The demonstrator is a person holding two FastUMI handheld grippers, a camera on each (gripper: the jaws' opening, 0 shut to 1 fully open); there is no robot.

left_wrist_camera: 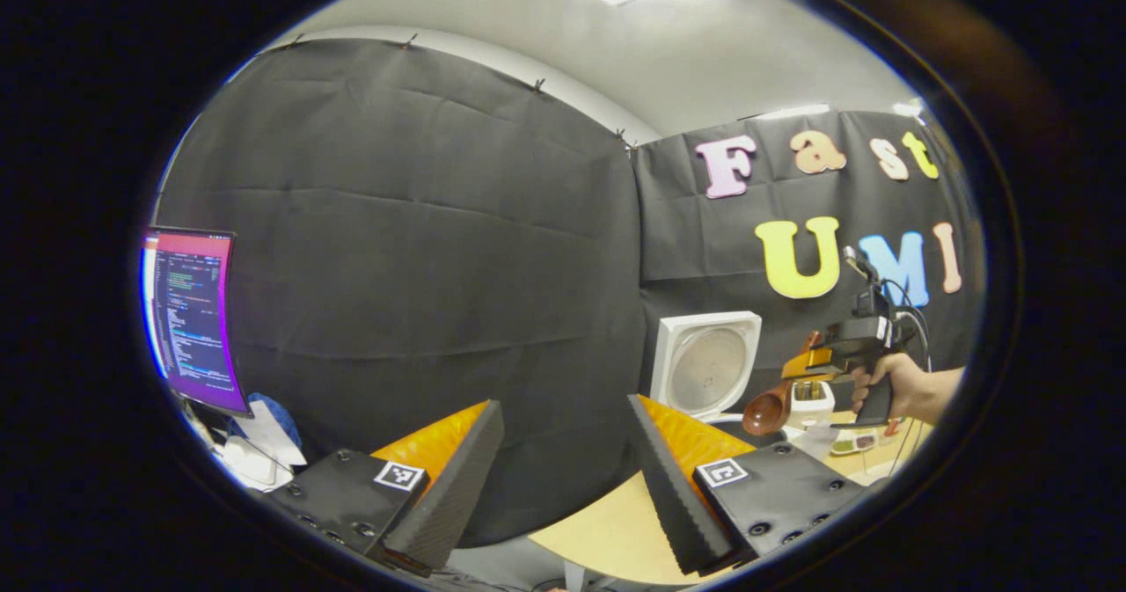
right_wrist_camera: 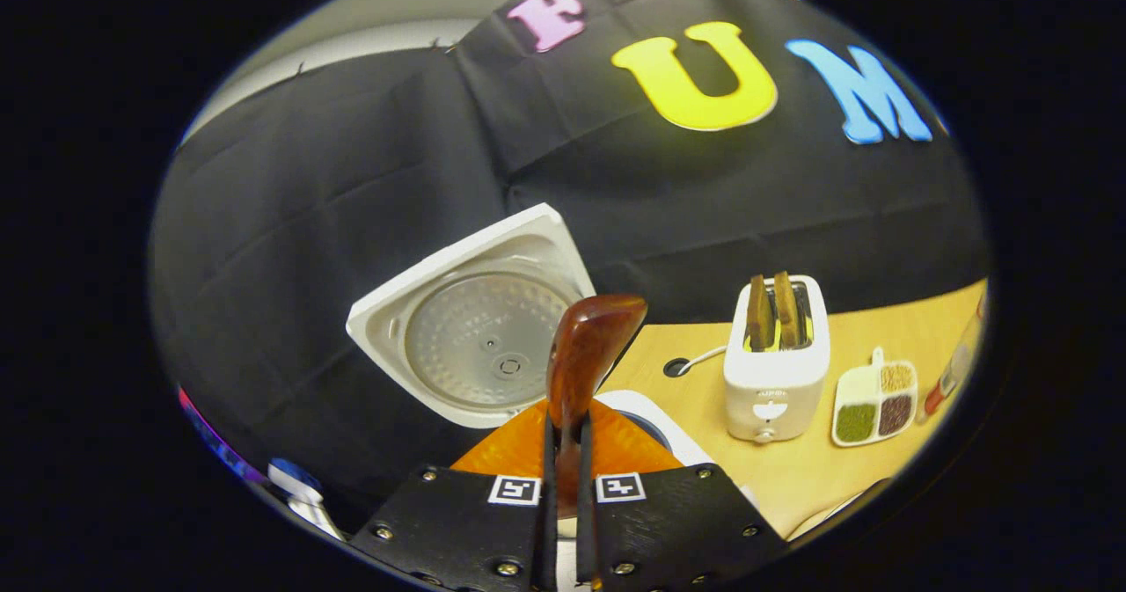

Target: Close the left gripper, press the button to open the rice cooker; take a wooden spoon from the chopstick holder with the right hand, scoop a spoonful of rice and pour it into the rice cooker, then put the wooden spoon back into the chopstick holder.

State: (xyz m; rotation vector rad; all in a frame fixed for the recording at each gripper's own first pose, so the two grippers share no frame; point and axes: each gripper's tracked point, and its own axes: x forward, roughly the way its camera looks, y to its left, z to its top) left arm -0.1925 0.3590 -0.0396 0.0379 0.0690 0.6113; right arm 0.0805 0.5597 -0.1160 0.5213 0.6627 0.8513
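At 12 o'clock of our right gripper (right_wrist_camera: 563, 486): wooden spoon (right_wrist_camera: 585, 354) clamped, axis forward | rice cooker (right_wrist_camera: 479, 328) open, 11 o'clock | left gripper (left_wrist_camera: 563, 478) apart.

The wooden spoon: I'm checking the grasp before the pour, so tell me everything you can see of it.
The glossy reddish-brown wooden spoon is clamped by its handle between the fingers of the right hand-held gripper, both pressing on it. Its rounded bowl points forward, in front of the open white rice cooker lid. In the left gripper view the spoon tilts bowl-down, held above the table near the cooker. Whether it carries rice cannot be told.
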